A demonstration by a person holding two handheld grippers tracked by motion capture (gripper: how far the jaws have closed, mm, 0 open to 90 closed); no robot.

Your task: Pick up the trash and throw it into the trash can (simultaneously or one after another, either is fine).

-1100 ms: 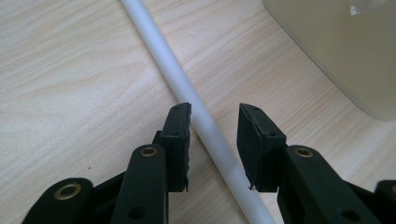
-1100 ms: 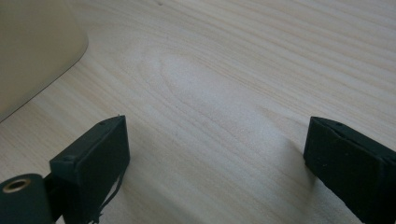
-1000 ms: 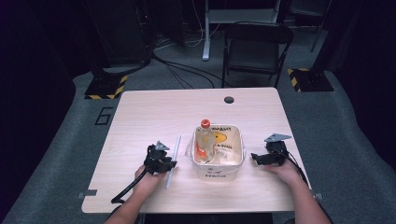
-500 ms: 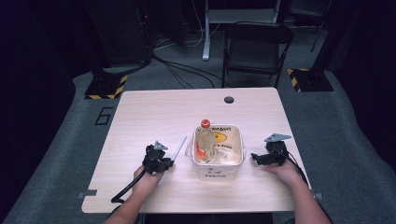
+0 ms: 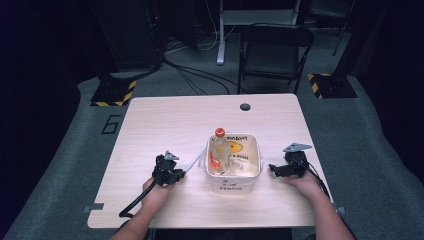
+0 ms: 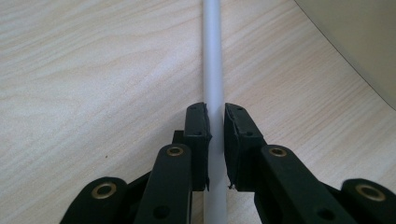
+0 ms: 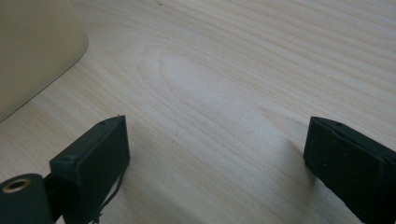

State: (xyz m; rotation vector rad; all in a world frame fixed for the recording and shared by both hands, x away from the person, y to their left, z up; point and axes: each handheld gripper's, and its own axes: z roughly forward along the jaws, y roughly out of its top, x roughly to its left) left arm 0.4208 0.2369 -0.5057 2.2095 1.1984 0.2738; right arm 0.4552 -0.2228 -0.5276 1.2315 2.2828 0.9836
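Straw gripped beside the bin

A white bin (image 5: 232,182) holding an orange-capped bottle (image 5: 219,152) stands mid-table (image 5: 165,120), between the grippers. The left gripper (image 5: 176,173) has its jaws clamped on a pale, straight straw (image 6: 214,70), which slants toward the bin's rim. The right gripper (image 5: 274,169) rests just beside the bin, jaws wide apart.

Left gripper view: white rod (image 6: 214,70) runs off the top edge, its lower stretch hidden between the pads (image 6: 198,135); tub wall (image 6: 359,42) cropped at the top right corner. Right gripper view: tub (image 7: 32,46) cut off at left. High view: tub print (image 5: 234,159) too small to read, bottle (image 5: 218,155) label blurred.
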